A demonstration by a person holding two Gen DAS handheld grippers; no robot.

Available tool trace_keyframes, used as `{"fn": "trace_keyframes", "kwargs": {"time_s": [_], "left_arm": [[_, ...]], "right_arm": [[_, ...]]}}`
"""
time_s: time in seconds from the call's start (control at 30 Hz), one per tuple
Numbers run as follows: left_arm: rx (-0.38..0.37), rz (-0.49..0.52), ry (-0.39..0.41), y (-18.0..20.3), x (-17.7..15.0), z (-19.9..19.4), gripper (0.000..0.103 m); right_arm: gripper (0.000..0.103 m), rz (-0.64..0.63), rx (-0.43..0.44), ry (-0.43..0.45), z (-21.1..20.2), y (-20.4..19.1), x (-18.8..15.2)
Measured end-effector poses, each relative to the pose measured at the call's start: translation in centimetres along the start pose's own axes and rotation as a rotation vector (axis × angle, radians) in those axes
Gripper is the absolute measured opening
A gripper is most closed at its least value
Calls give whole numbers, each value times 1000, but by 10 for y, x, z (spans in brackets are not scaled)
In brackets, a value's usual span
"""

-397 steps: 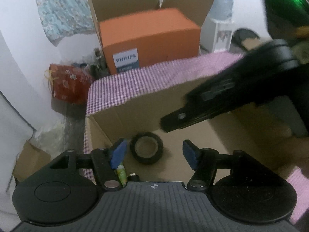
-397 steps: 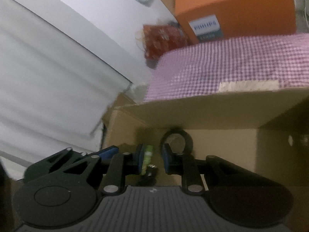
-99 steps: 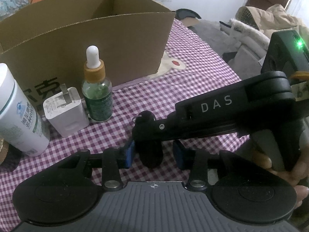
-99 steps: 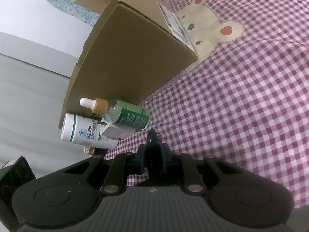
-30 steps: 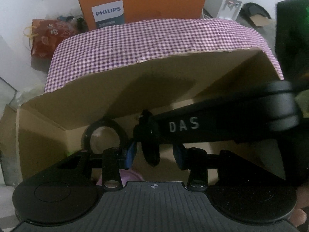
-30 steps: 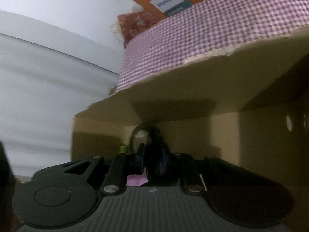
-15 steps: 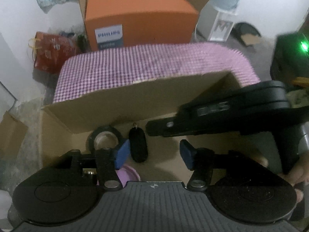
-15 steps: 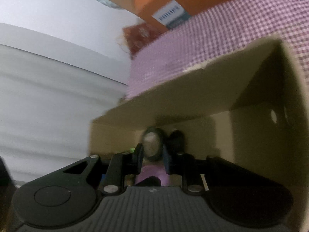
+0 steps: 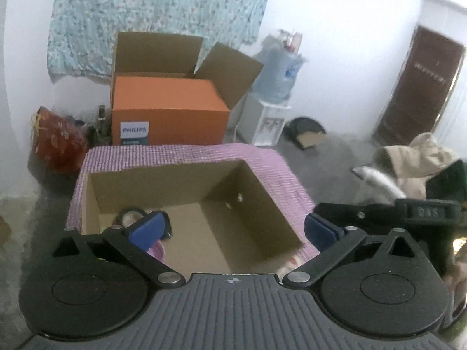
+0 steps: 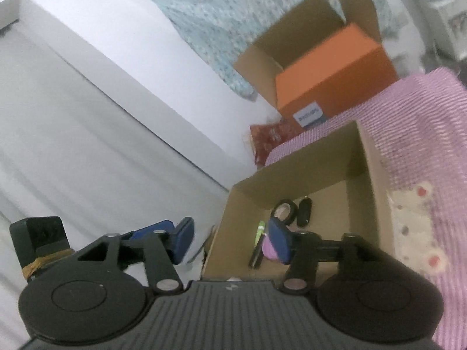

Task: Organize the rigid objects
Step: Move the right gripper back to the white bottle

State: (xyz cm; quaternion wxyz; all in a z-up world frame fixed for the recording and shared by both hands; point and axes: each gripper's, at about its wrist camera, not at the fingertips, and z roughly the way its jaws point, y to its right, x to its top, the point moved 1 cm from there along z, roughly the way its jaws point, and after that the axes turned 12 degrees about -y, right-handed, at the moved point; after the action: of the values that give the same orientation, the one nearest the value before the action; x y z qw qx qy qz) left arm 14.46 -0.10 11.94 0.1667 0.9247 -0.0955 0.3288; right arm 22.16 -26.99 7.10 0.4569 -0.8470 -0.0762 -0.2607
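Both claws are empty and opening: left claw [image 9: 232, 229], right claw [image 10: 230, 240]. The black key fob [image 10: 304, 208] lies in the cardboard box [image 10: 364, 157] (beside the tape roll [image 10: 284, 209]).

One open cardboard box [image 10: 315, 157] holding one black tape roll [image 10: 284, 210], one black key fob [image 10: 304, 207], one green pen [image 10: 259, 230], one pink item [image 10: 270, 248]; one orange box [image 9: 166, 110] behind.

We see the black key fob [image 10: 304, 207] out of both grips and lying in the cardboard box [image 10: 318, 160] beside the tape roll [image 10: 284, 210], left gripper [image 9: 232, 230] and right gripper [image 10: 230, 240] now empty, jaws opening, both raised above the box.
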Motion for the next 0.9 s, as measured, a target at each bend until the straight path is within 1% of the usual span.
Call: {"fn": "trace_keyframes", "kwargs": {"time_s": [0.03,0.13,0.17,0.2,0.27,0.33,0.4,0.47,0.53,0.57,0.67,0.77,0.83,0.9], "left_arm": [[-13,-11,1,1,-11,-2,103],[-16,-57,-14,6,-43,3,103],[-13,-62,-21,8,-53,6,103],[-8,-59,-28,11,-63,8,103],[-2,-52,-51,15,-80,18,103],[-12,-53,-85,17,-92,28,103],[-36,-83,-100,18,-104,29,103],[-81,-115,-81,17,-111,28,103],[-126,-125,-66,16,-115,25,103],[-137,-124,-62,16,-117,25,103],[-151,-108,-62,17,-123,26,103],[-147,-104,-69,18,-127,29,103],[-146,-97,-67,19,-135,30,103],[-150,-88,-72,19,-141,33,103]], "right_arm": [[70,-11,-23,13,-5,-4,-9],[78,-52,-158,44,-13,-15,-44],[83,-72,-222,54,-15,-20,-55],[91,-92,-271,61,-15,-23,-63],[103,-132,-354,74,-12,-29,-80],[103,-179,-433,90,-12,-35,-95],[103,-213,-518,92,-8,-40,-104],[103,-231,-580,103,-6,-42,-114],[103,-252,-637,108,-7,-39,-120],[103,-267,-658,105,-6,-40,-122],[103,-297,-736,99,-4,-41,-130],[103,-326,-825,107,1,-42,-136],[103,-345,-859,92,4,-41,-139],[103,-361,-841,105,4,-38,-140]]}}
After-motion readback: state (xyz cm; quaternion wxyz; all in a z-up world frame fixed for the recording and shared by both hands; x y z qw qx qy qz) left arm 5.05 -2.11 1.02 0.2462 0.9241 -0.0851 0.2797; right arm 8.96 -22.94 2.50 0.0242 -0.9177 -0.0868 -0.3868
